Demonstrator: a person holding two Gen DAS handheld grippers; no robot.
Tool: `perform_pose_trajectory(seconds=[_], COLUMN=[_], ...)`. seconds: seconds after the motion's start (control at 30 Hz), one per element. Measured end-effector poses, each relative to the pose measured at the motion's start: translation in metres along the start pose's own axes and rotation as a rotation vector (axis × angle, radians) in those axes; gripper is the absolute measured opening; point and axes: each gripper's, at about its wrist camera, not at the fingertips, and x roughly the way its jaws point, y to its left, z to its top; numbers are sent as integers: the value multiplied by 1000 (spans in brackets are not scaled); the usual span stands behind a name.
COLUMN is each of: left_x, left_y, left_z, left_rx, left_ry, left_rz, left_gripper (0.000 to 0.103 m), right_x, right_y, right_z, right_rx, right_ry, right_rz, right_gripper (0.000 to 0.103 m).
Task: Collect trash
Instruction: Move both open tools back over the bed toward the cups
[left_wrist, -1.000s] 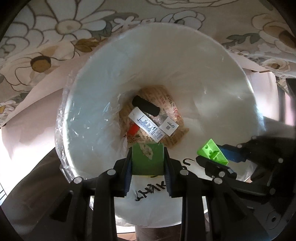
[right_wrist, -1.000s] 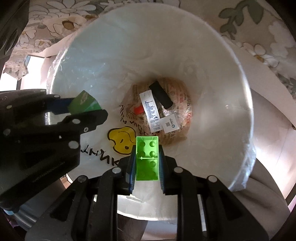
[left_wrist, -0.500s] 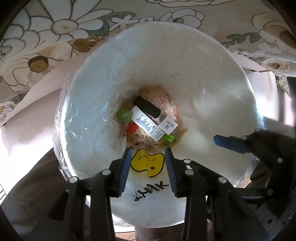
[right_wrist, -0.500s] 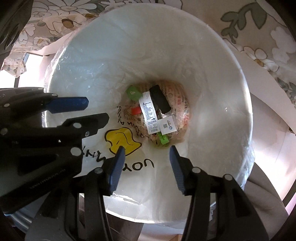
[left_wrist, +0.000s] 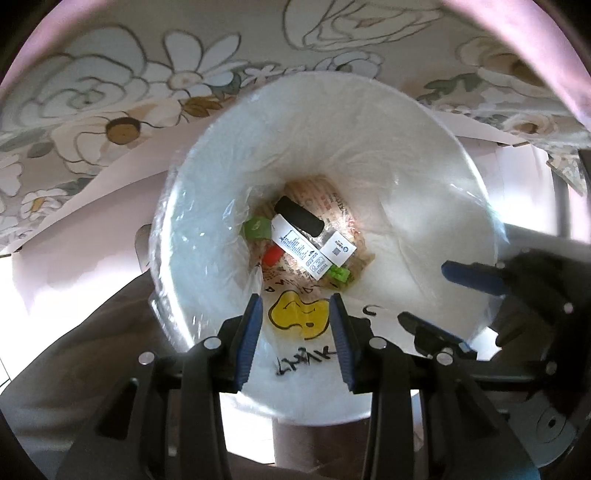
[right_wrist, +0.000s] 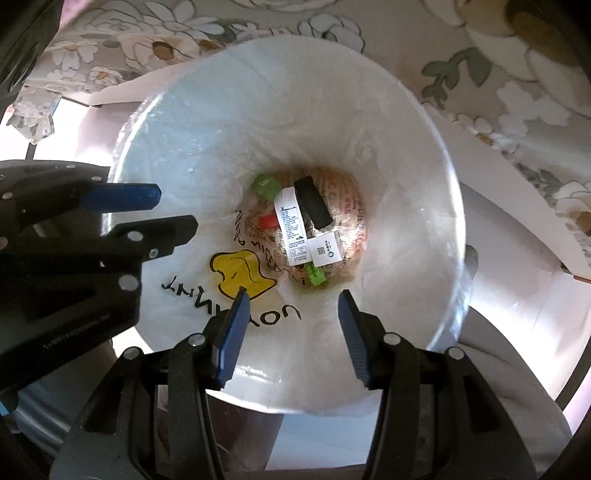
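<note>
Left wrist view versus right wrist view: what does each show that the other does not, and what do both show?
Only the left wrist view shows the left gripper head-on, its jaws open and empty, with the right gripper entering side-on.

Only the right wrist view shows the right gripper head-on, open and empty, with the left gripper at the side.

Both show the lined white bin holding a dark green block, a bright green brick, a red piece, white labels and a black strip.
</note>
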Motion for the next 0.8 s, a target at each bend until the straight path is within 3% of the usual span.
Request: perform_pose_trajectory(seconds=[0.37, 0.63, 0.8], left_x=[-72, -164, -215], left_y=[-10, -24, -29], left_z=[-21, -22, -16], left_rx=[60, 118, 134], left_ry=[-104, -267, -350], left_rz=[15, 37, 45], left_gripper=[48, 59, 63], right_x=[-75, -161, -218], right_y=[3, -4, -7], right_z=[-18, -25, -25], right_rx=[-37, -50, -59], right_ry=[-102, -227, -313], right_rz=[-51, -104, -148], right_gripper=[51, 51, 56])
